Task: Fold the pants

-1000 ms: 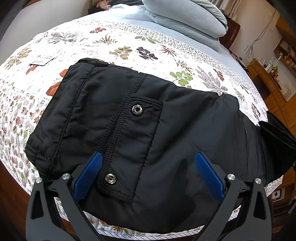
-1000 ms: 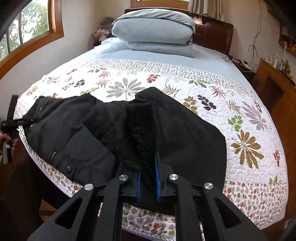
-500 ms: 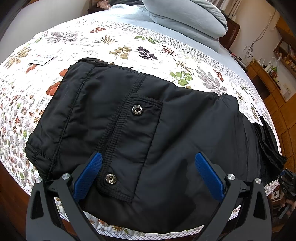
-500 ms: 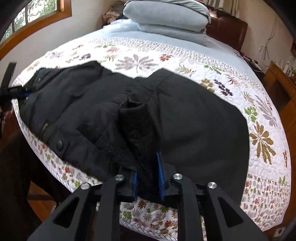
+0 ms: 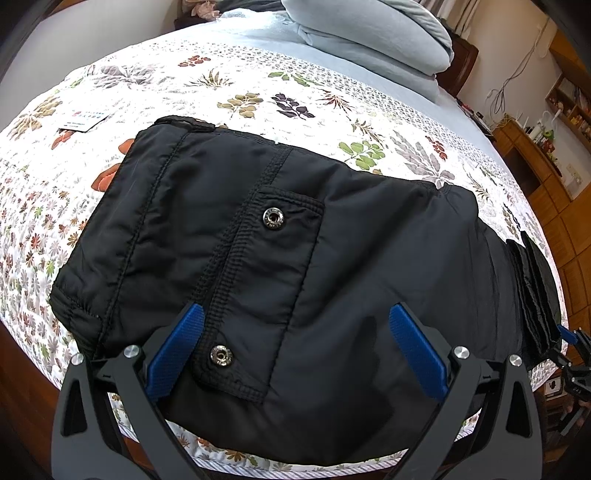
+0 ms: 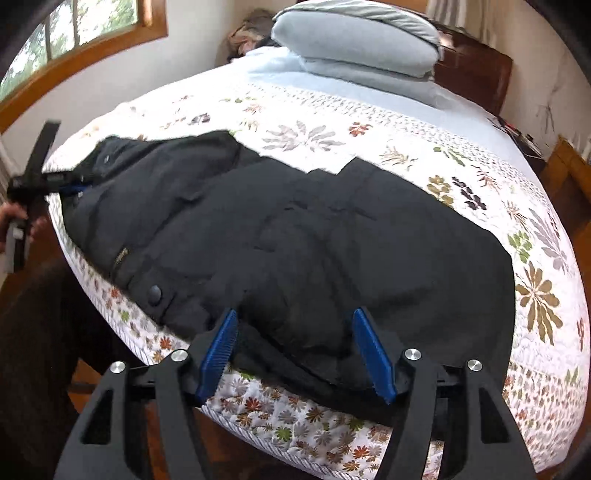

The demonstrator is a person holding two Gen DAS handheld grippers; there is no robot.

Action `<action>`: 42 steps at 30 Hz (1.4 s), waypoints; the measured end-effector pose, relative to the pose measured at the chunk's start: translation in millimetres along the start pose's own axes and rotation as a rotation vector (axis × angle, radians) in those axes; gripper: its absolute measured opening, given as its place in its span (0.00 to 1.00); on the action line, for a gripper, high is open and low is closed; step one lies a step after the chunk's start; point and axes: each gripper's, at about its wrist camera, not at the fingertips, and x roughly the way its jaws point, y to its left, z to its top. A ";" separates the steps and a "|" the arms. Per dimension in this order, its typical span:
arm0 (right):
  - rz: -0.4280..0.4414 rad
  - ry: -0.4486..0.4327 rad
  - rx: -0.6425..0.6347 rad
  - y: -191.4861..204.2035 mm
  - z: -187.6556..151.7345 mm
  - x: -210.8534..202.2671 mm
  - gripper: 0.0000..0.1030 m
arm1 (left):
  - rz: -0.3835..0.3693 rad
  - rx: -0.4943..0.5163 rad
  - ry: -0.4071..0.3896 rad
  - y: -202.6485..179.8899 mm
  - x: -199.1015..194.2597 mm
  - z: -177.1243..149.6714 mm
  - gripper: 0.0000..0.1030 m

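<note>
Black pants (image 5: 295, 266) are lying across the bed (image 5: 258, 74), filling mid-frame. Left claw (image 5: 295, 350) is hovering wide, empty. Right claw (image 6: 295, 354) has just been opening, cloth between its blue pads unpressed. Released padded fabric could be springing back, undoing the fold.

Black padded pants (image 5: 295, 258) lie folded across the near edge of a floral quilt (image 5: 258, 85), two metal snaps (image 5: 272, 218) showing on a pocket flap. The left gripper (image 5: 295, 347) hovers over them, blue pads spread wide. Far off, grey pillows (image 5: 369, 33); a card (image 5: 85, 119) lies left.
</note>
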 end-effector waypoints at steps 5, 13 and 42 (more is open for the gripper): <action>-0.014 -0.003 -0.022 4.7 3.7 9.7 0.51 | 0.001 0.001 0.001 -0.1 0.0 0.0 0.98; 0.013 0.012 -0.058 12.5 7.6 12.0 0.26 | 0.004 0.010 0.000 -0.3 0.7 -0.7 0.98; 0.317 0.042 0.748 -235.9 -65.4 -21.5 0.74 | 0.022 0.020 0.003 -1.8 2.1 -2.2 0.98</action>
